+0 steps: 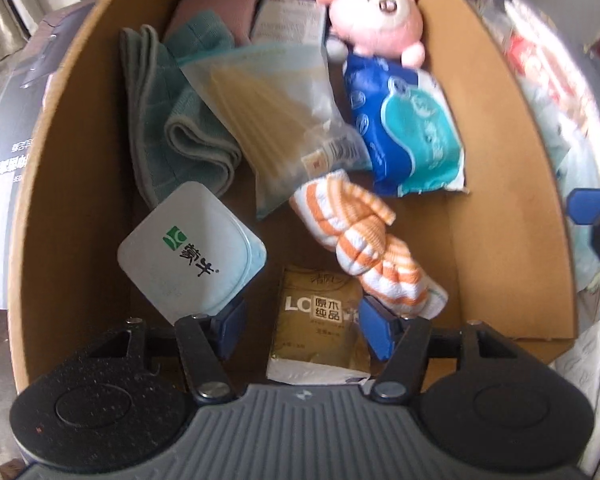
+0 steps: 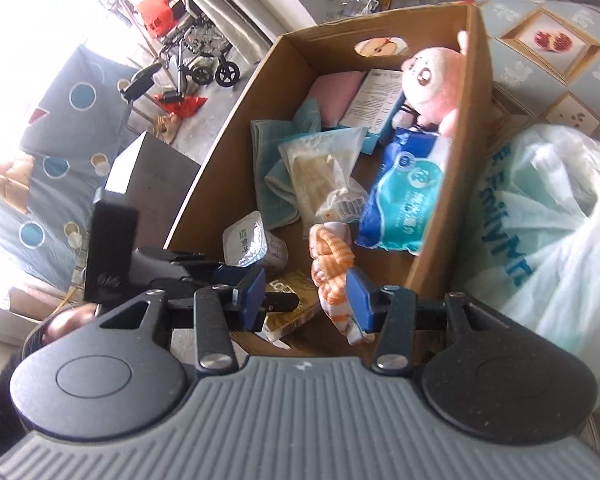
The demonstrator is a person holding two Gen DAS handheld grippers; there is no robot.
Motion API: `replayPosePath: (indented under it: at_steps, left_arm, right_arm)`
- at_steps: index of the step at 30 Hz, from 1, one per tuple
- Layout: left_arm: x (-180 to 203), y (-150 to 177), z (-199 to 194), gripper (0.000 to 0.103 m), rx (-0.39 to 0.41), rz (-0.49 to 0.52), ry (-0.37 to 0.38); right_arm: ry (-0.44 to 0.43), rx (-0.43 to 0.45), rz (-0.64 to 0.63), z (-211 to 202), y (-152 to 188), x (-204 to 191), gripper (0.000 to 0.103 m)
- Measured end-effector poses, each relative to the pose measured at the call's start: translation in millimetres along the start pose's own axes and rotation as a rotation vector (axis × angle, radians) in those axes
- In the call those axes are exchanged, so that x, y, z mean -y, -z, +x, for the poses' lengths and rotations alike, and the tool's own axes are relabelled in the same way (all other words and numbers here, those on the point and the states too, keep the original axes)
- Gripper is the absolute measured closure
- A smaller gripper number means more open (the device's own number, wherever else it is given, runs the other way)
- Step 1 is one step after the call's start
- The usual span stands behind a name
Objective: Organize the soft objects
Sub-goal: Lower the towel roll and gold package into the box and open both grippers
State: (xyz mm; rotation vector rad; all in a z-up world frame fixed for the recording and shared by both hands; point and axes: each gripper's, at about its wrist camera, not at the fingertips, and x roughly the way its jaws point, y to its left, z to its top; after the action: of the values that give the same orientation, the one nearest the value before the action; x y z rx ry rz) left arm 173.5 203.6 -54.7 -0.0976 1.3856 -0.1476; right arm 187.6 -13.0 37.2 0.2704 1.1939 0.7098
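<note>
Cardboard box [image 1: 496, 128] holds the striped sock [image 1: 364, 240]; left hand-held gripper [image 1: 300, 328] and right hand-held gripper [image 2: 306, 300] both apart

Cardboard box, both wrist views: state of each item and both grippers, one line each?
cardboard box: open-topped, holding everything below
yogurt cup: foil lid sealed, tilted
teal towel: folded, lying flat
clear bag: closed, lying over the towel
striped cloth: twisted, loose
blue tissue pack: sealed
pink plush: propped in the far corner
left gripper: open, empty
right gripper: open, empty

Left tool [image 1: 302, 330], right tool [image 2: 306, 300]: blue pads, blk linkages w/ silver screws, ribbed grey housing.
</note>
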Motion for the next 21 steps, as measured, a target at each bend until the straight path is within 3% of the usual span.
replayPosePath:
  at_steps: [3, 5, 7, 11, 21]
  left_arm:
    - [5.6, -5.5, 11.0, 0.042, -0.054, 0.039, 0.008]
    - [9.0, -7.0, 15.4, 0.049, -0.065, 0.053, 0.01]
    - [11.5, -6.0, 17.1, 0.05, -0.056, 0.059, 0.003]
    - [15.5, 2.2, 12.4, 0.053, 0.0, 0.068, -0.01]
    - [10.3, 14.4, -19.1, 0.054, 0.23, 0.036, -0.032]
  right_arm:
    - [-0.019, 0.004, 0.033, -3.6, 4.5, 14.1, 0.058]
    - [-0.027, 0.009, 0.049, -5.2, 6.0, 21.9, 0.058]
    - [-0.035, 0.014, 0.064, -6.1, 7.4, 28.3, 0.058]
    - [-0.049, 0.018, 0.093, -6.7, 8.9, 40.0, 0.058]
    - [-0.072, 0.024, 0.08, -12.0, 15.1, 37.6, 0.058]
